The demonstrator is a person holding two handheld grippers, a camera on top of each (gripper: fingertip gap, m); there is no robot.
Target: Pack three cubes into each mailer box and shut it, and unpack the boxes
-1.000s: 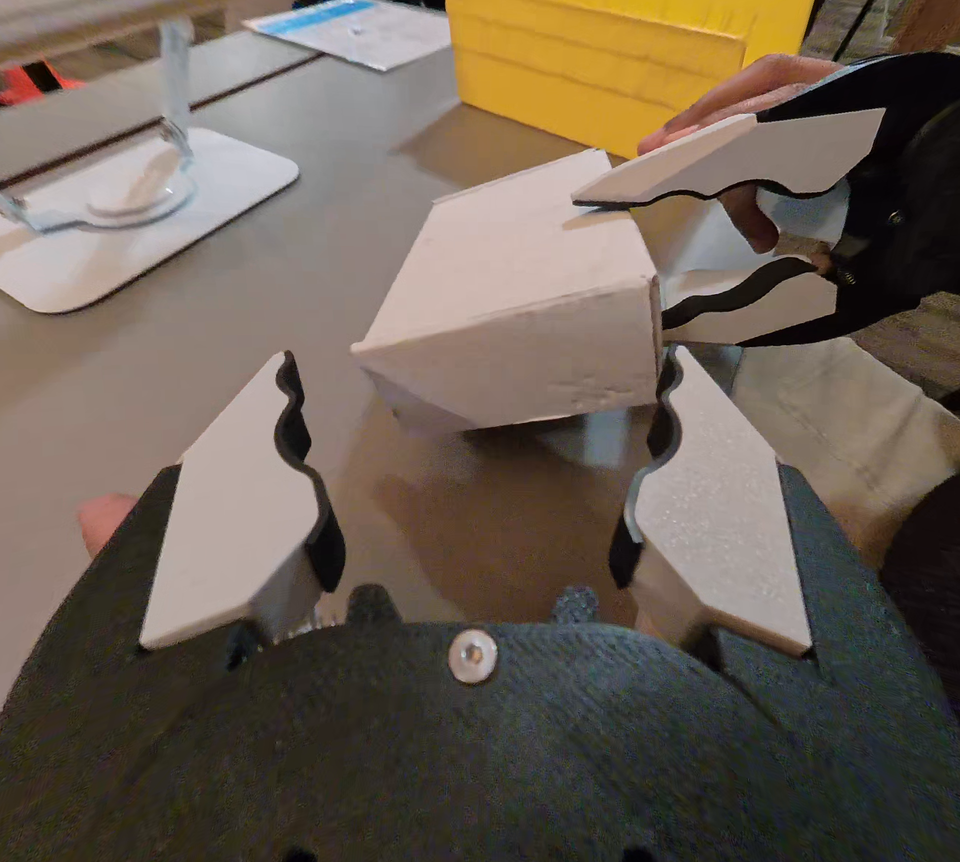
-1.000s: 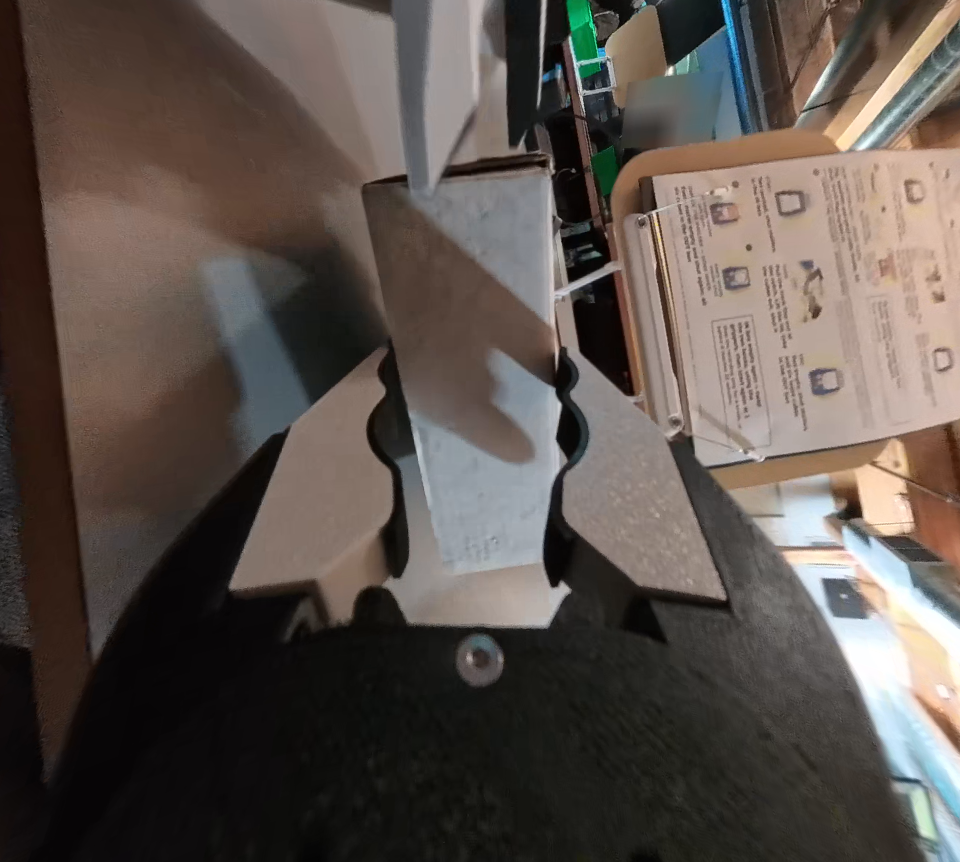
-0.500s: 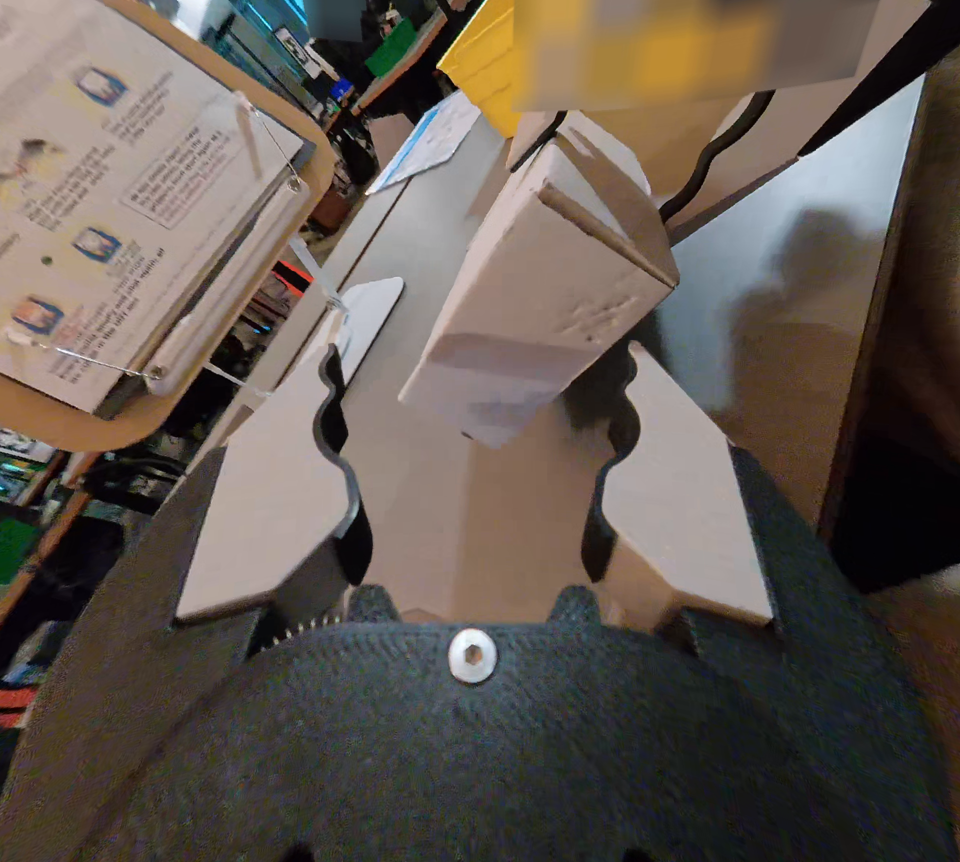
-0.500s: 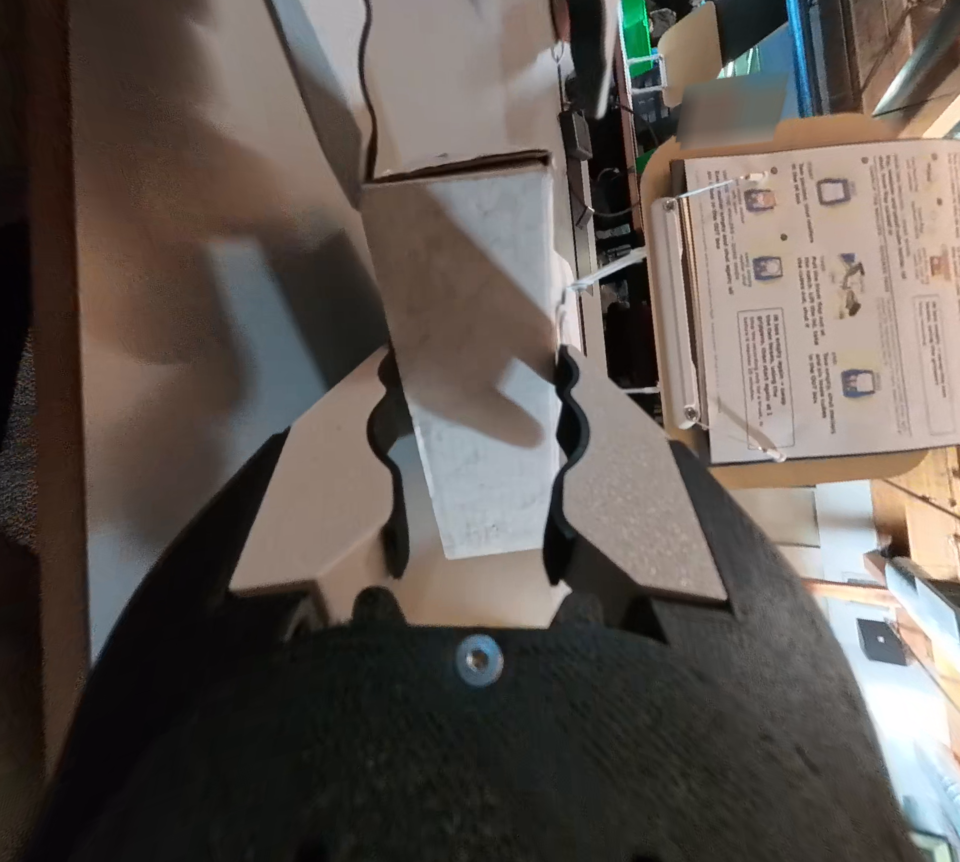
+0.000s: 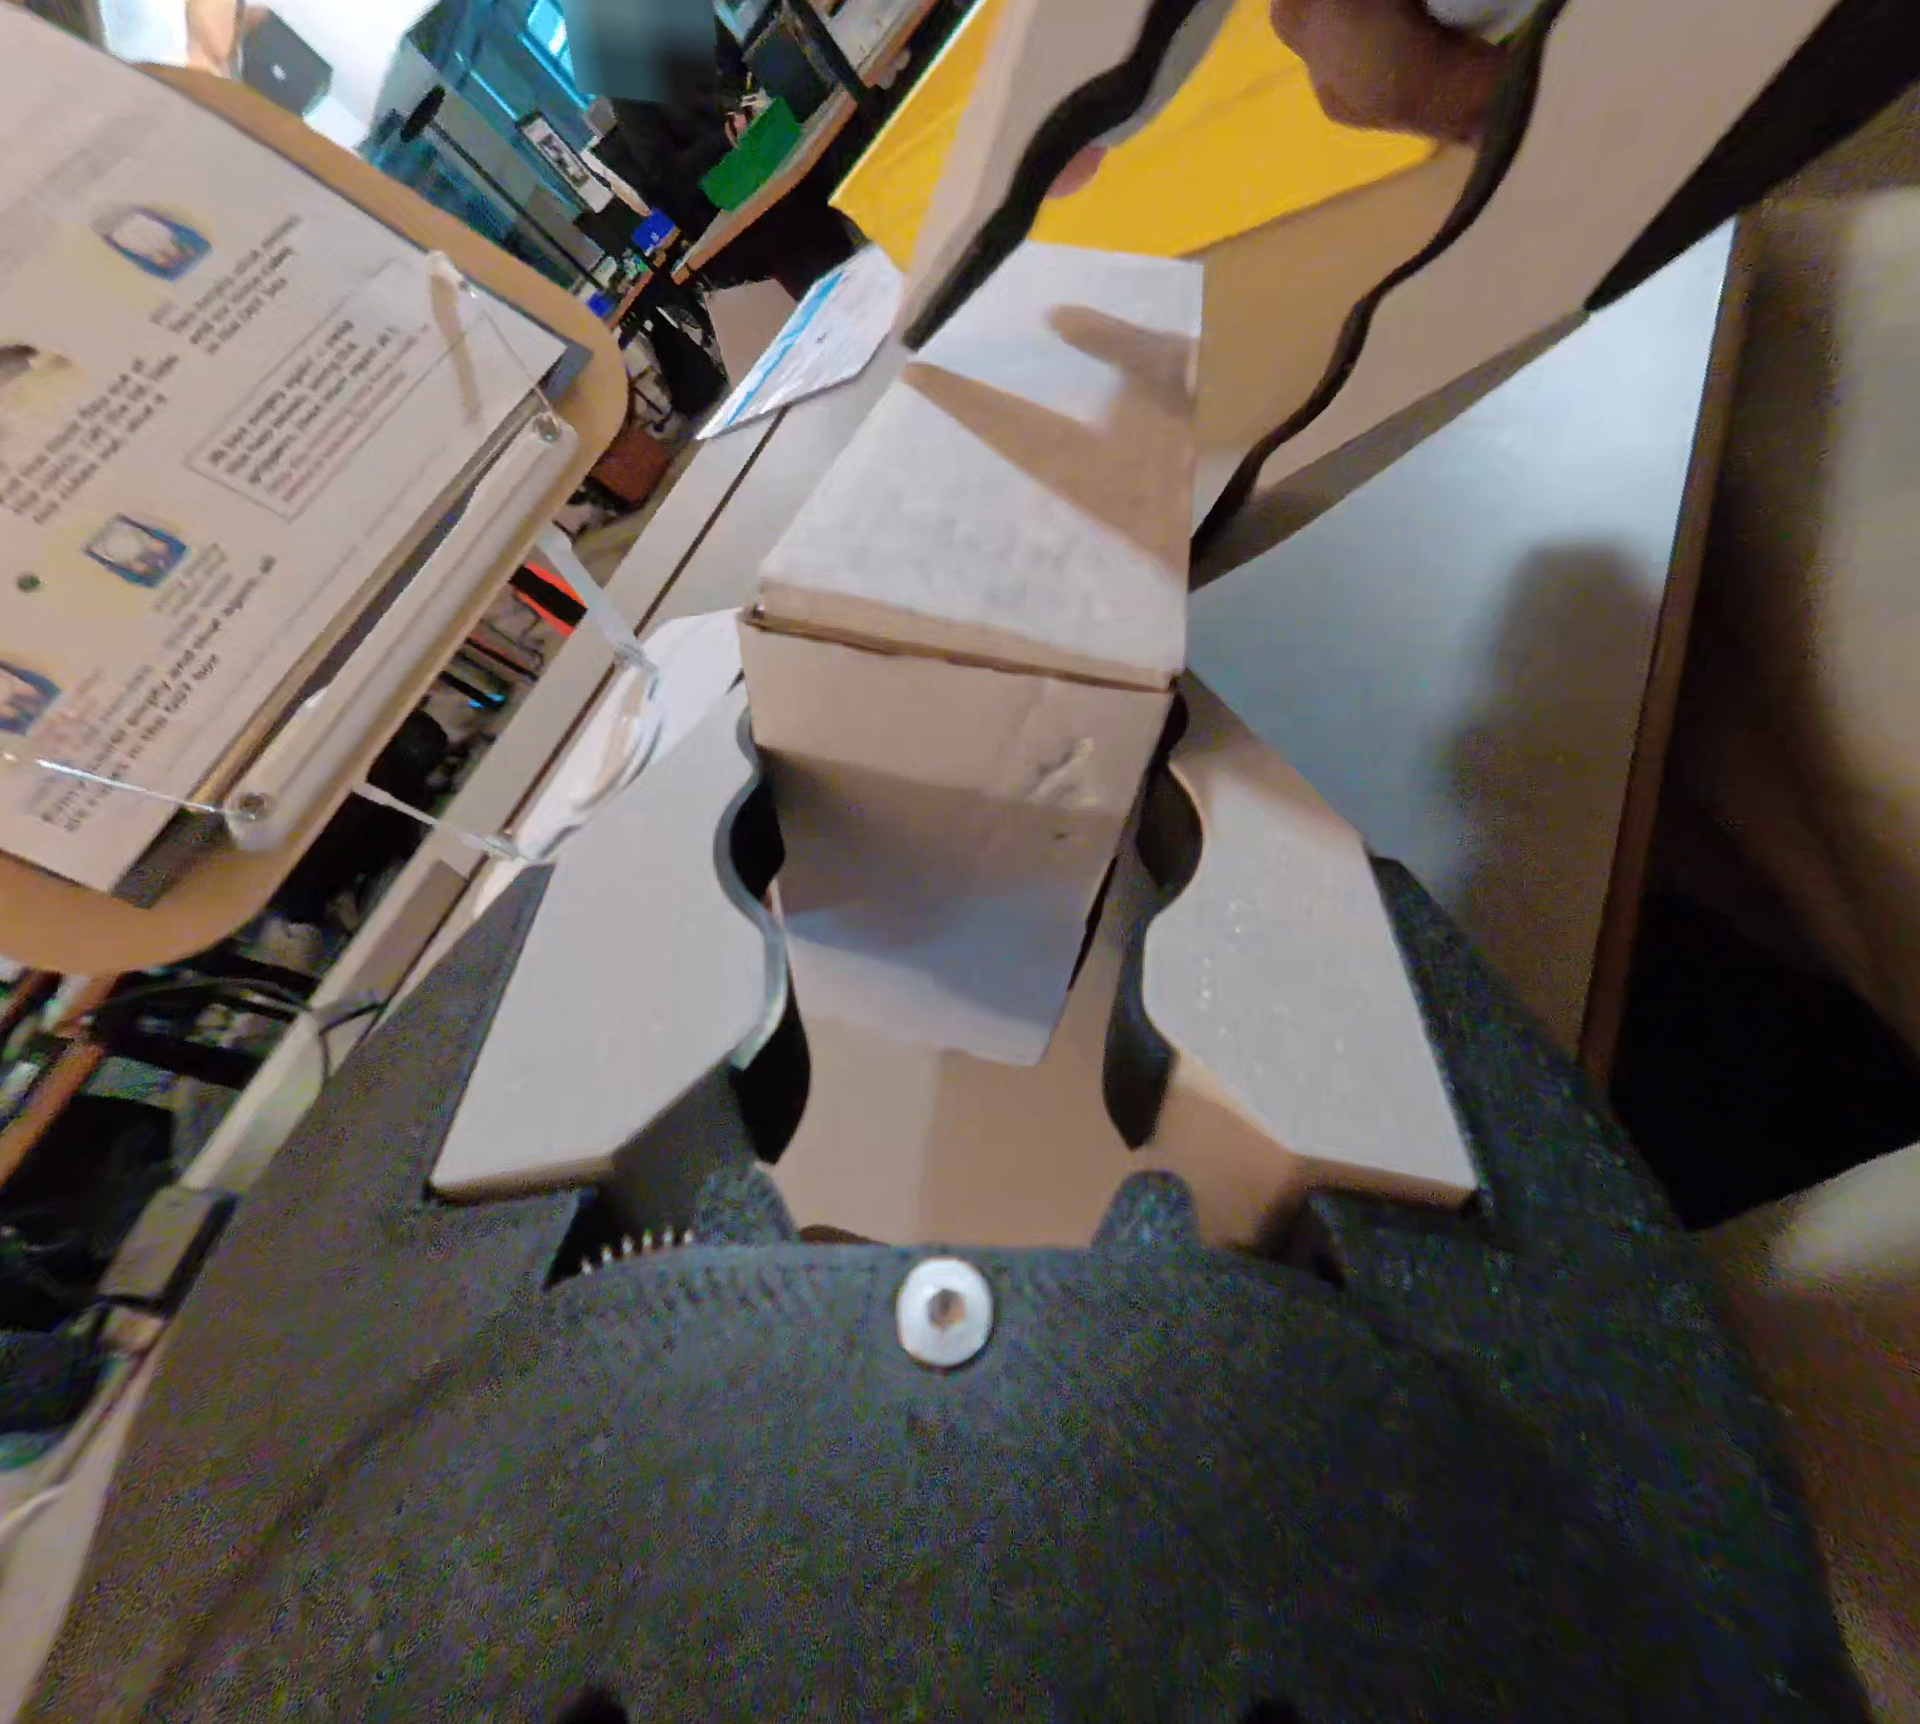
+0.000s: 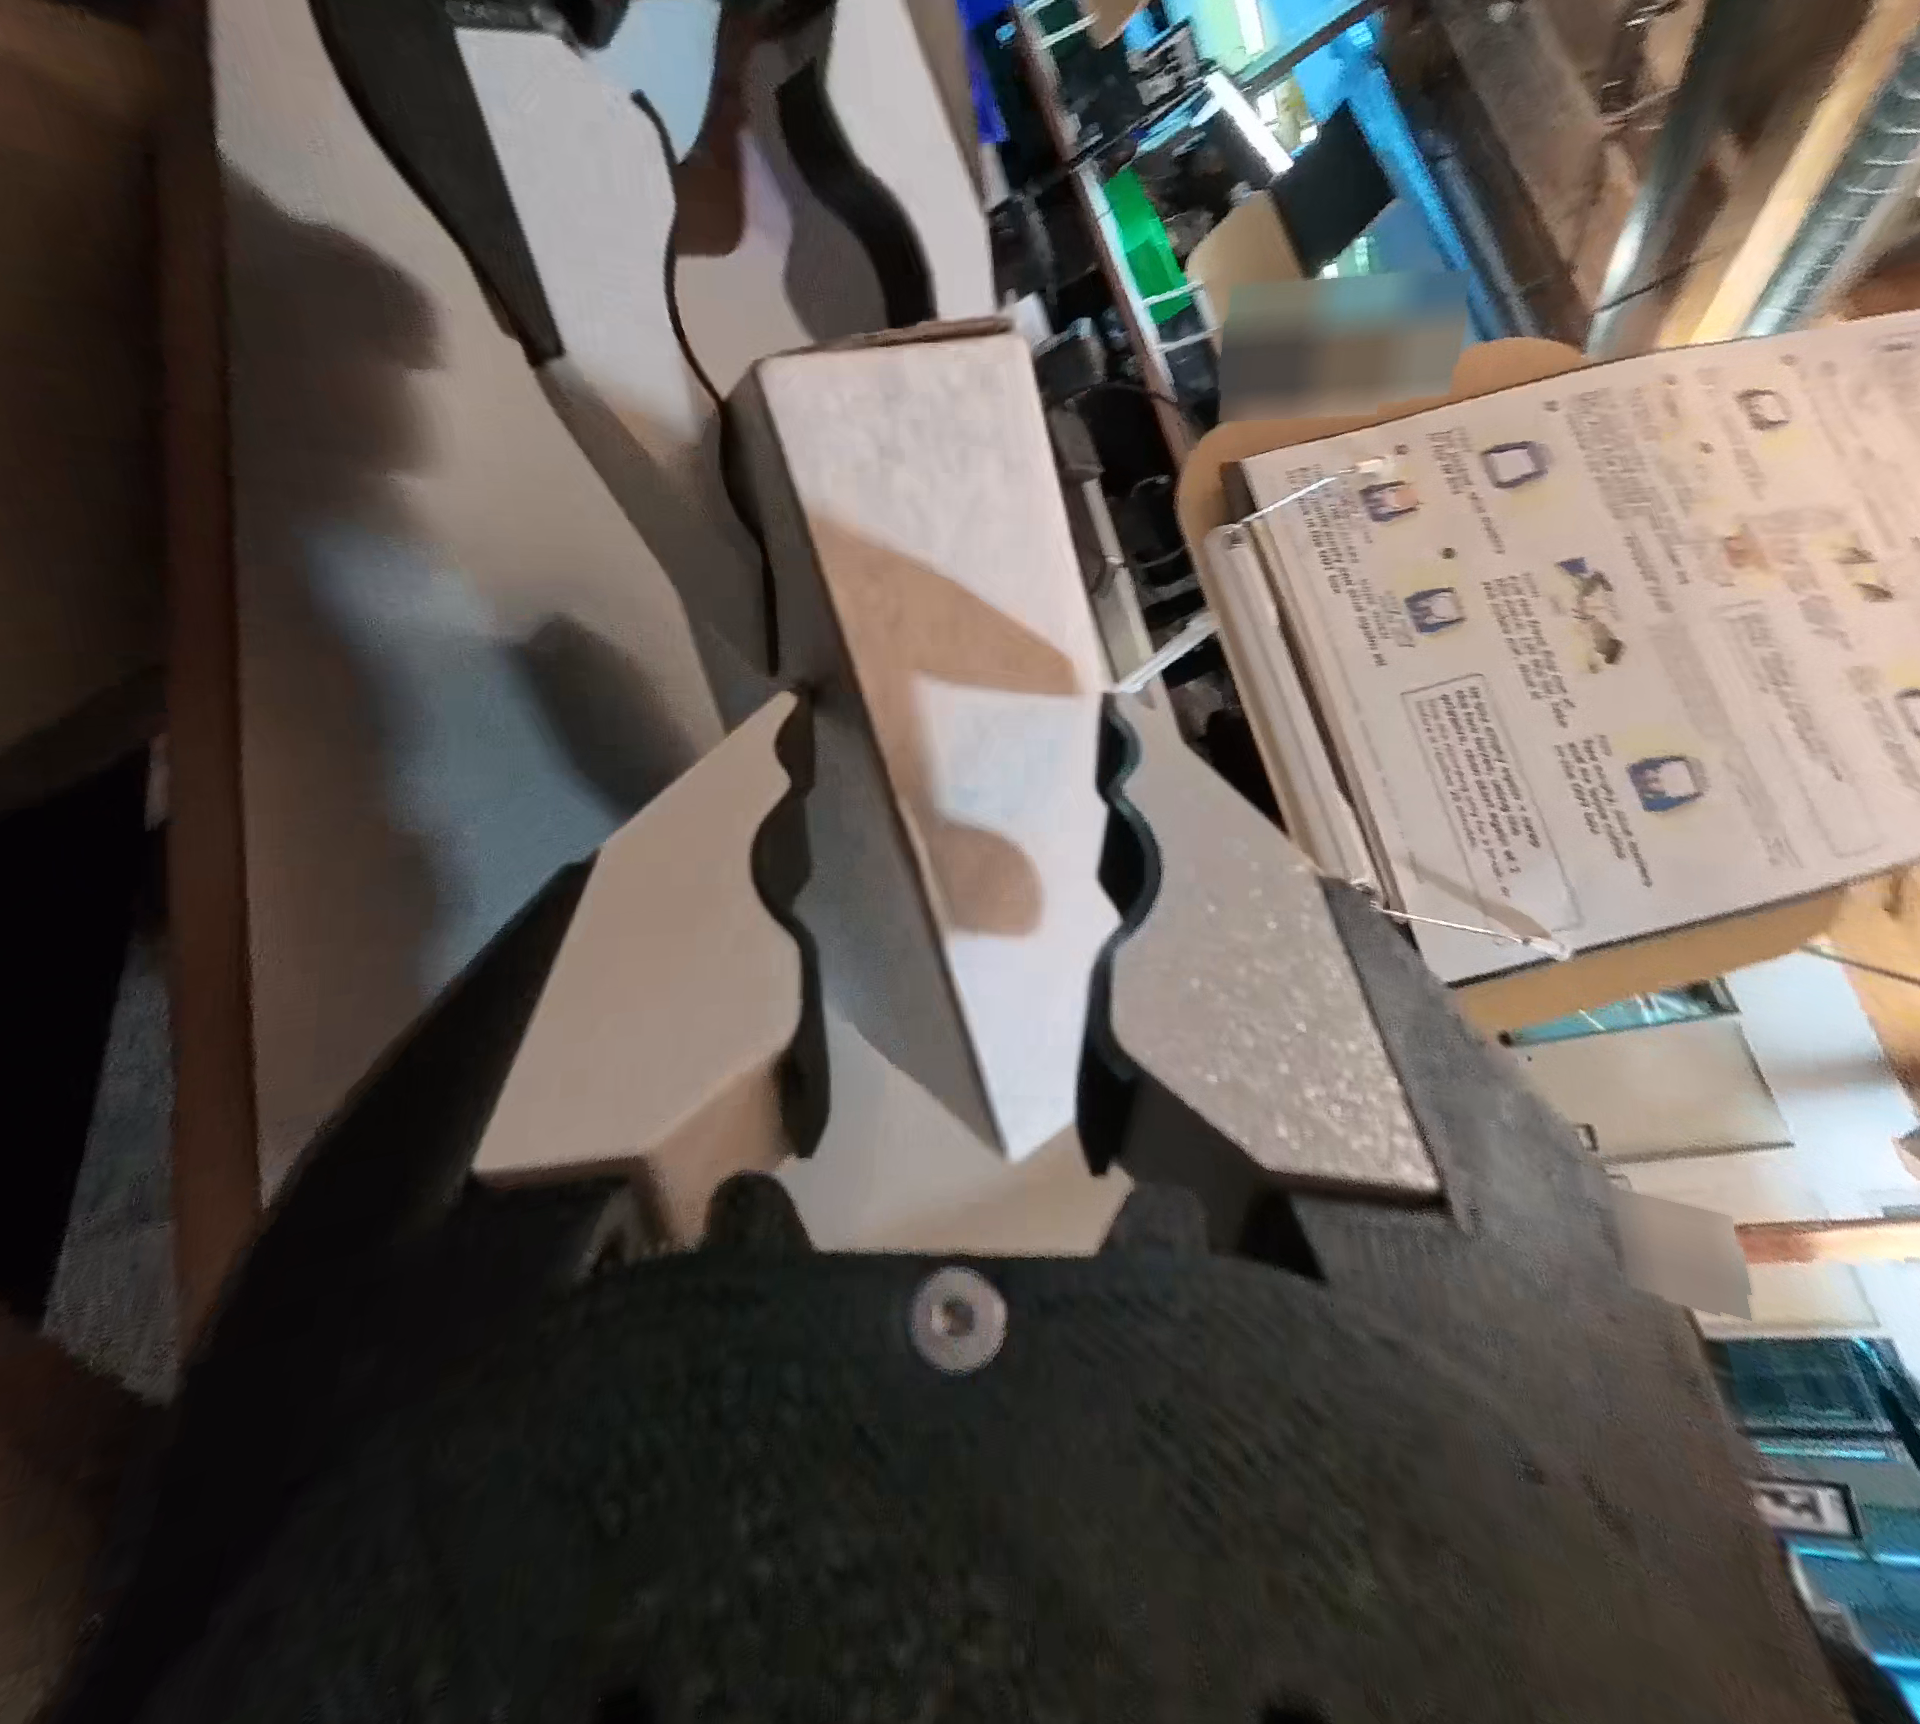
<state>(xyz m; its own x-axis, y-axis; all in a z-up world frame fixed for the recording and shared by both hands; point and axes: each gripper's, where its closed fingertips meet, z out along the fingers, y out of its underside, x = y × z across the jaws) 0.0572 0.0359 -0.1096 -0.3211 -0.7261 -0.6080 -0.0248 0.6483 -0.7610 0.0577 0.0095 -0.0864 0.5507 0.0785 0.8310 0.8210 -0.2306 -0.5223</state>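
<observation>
On the left a printed sheet (image 5: 156, 448) sat clipped to a rounded cardboard-brown board. The left gripper (image 5: 961, 744) had closed part-way onto one end of the box (image 5: 977, 594), its pale fingers (image 5: 623, 978) with wavy black rubber edges pressed to both sides. The box was white corrugated card, long, closed and a little scuffed, and was held clear above the grey table (image 5: 1455, 635). The right gripper (image 6: 951, 718) clamped the box's other end (image 6: 935, 635) at about the same width, with grainy fingers (image 6: 1247, 999). Behind them stood a yellow plastic bin (image 5: 1195, 157), its face smooth.
</observation>
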